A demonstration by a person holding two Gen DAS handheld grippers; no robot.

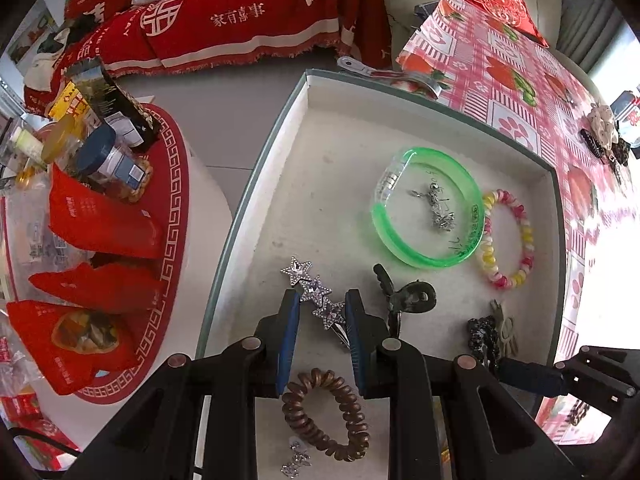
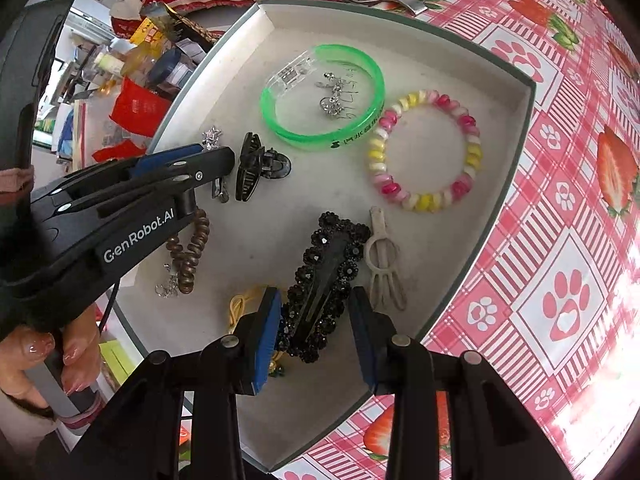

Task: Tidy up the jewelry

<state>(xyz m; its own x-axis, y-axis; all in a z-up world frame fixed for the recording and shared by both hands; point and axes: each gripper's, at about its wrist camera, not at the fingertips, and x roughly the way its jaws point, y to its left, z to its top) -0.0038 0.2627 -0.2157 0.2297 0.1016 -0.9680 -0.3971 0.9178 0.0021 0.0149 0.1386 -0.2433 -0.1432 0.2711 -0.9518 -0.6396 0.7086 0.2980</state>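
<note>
Pink strawberry-print tablecloth (image 2: pixel 560 208) bears the grey tray (image 2: pixel 516 148); both tools, left (image 1: pixel 320 300) and right (image 2: pixel 316 300), gape unclenched.

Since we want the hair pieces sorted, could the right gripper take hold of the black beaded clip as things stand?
Probably yes: the right gripper is open with the black beaded clip lying between its fingers, nothing covering it in the tray.

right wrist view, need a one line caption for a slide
Right gripper straddling a black beaded hair clip in the tray, left gripper working alongside.
</note>
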